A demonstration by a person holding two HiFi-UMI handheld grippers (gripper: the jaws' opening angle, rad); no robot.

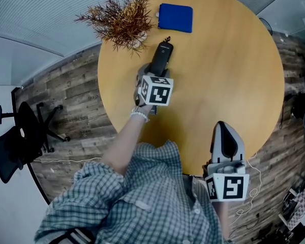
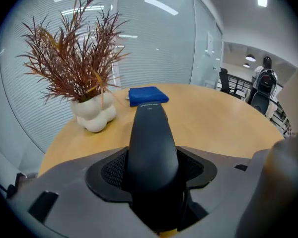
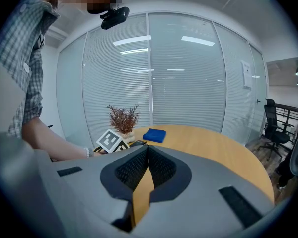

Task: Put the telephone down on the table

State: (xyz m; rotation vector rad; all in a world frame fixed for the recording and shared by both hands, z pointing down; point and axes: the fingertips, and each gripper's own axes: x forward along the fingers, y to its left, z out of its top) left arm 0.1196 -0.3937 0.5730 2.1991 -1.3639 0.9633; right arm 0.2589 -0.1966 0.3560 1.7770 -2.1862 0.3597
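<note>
A black telephone handset (image 1: 161, 56) points toward the plant over the round wooden table (image 1: 234, 70). My left gripper (image 1: 155, 71) is shut on its lower end. In the left gripper view the telephone (image 2: 151, 143) fills the middle, clamped between the two dark pads of the left gripper (image 2: 154, 175), its tip reaching out above the tabletop (image 2: 213, 123). Whether it touches the wood I cannot tell. My right gripper (image 1: 222, 128) hovers at the table's near edge; in its own view the right gripper (image 3: 147, 155) is shut with nothing held.
A dried reddish plant in a white lumpy vase (image 1: 123, 19) (image 2: 94, 114) stands at the table's far left. A folded blue cloth (image 1: 175, 17) (image 2: 148, 95) lies beside it. A black office chair (image 1: 20, 136) stands on the floor to the left.
</note>
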